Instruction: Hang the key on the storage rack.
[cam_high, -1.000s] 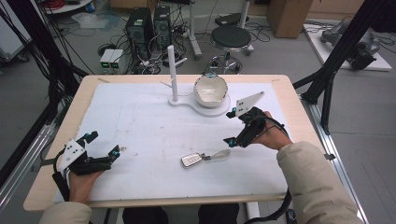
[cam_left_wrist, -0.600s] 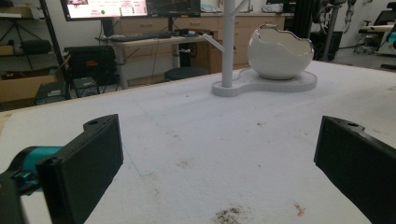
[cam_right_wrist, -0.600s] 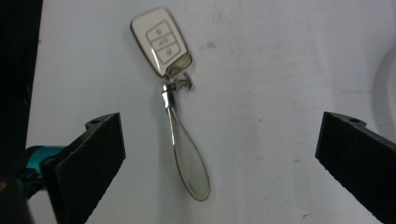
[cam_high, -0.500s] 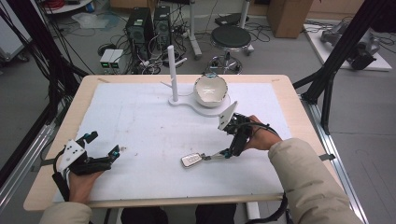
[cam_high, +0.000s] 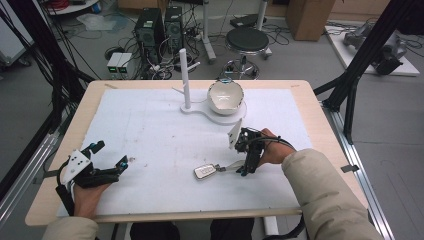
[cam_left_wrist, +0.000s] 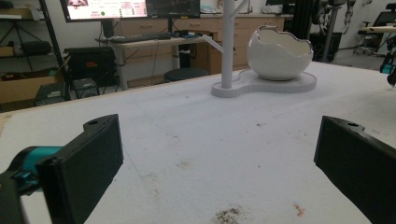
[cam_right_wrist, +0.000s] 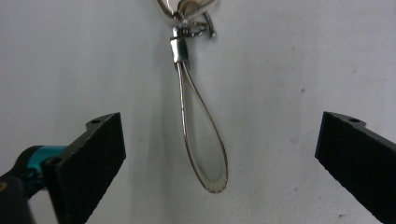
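A grey key fob (cam_high: 204, 172) lies on the white mat near the table's front, with a clear strap loop (cam_high: 231, 166) trailing to its right. My right gripper (cam_high: 244, 169) hangs just over that strap, pointing down, its jaws wide apart. In the right gripper view the strap loop (cam_right_wrist: 204, 135) lies between the open jaws, its metal clasp (cam_right_wrist: 180, 44) at the top. My left gripper (cam_high: 109, 155) rests open at the front left with nothing between its jaws. A white egg-shaped bowl (cam_high: 225, 97) sits on a white stand (cam_high: 197, 109) with an upright post (cam_high: 184, 77).
A white mat (cam_high: 150, 135) covers most of the wooden table (cam_high: 65, 127). The left gripper view shows the bowl (cam_left_wrist: 279, 52) and post (cam_left_wrist: 227, 44) far off across the mat, with small dirt marks (cam_left_wrist: 229, 214) close by. A stool and computers stand beyond the far edge.
My right gripper has moved from beside the stand forward and left, down onto the fob's strap. The left gripper has stayed put.
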